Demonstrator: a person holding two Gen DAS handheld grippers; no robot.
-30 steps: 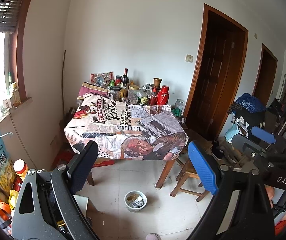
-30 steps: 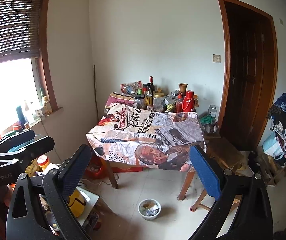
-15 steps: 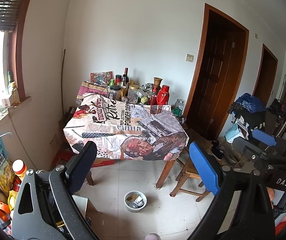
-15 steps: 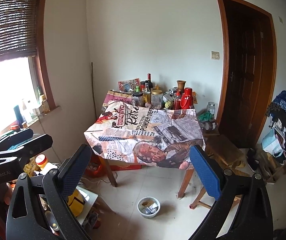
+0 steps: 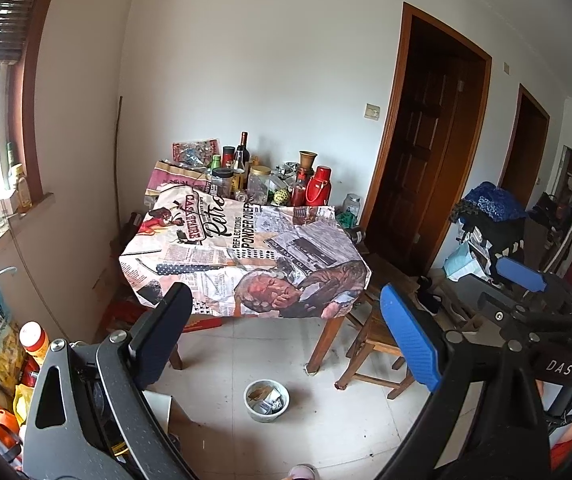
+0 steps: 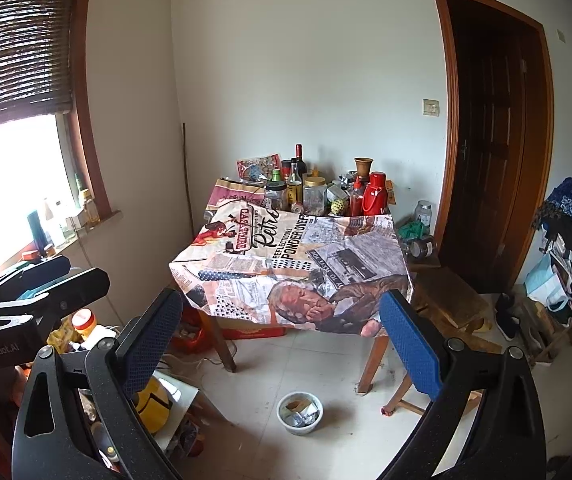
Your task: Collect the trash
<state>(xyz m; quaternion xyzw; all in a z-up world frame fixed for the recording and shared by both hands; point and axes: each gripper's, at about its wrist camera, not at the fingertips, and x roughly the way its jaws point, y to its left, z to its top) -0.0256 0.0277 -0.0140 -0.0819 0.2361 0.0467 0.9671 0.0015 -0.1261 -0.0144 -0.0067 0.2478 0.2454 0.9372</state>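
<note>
A small white bowl (image 5: 266,400) holding crumpled trash (image 5: 265,397) stands upright on the tiled floor.

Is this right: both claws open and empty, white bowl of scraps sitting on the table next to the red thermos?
Not quite. The white bowl of scraps sits on the floor tiles in front of the table, not by the red thermos; the right wrist view shows it. Left claw and right claw are open and empty.

Your left tool (image 5: 286,344): one black pad, one blue. Your right tool (image 6: 282,344): the same pairing. Surface cloth (image 6: 293,264): cream, orange and black newspaper collage. Flask (image 6: 374,199): red. Bowl (image 6: 299,413) on the floor: white. Door (image 6: 485,136): dark brown. Floor tiles (image 5: 325,432): off-white.
</note>
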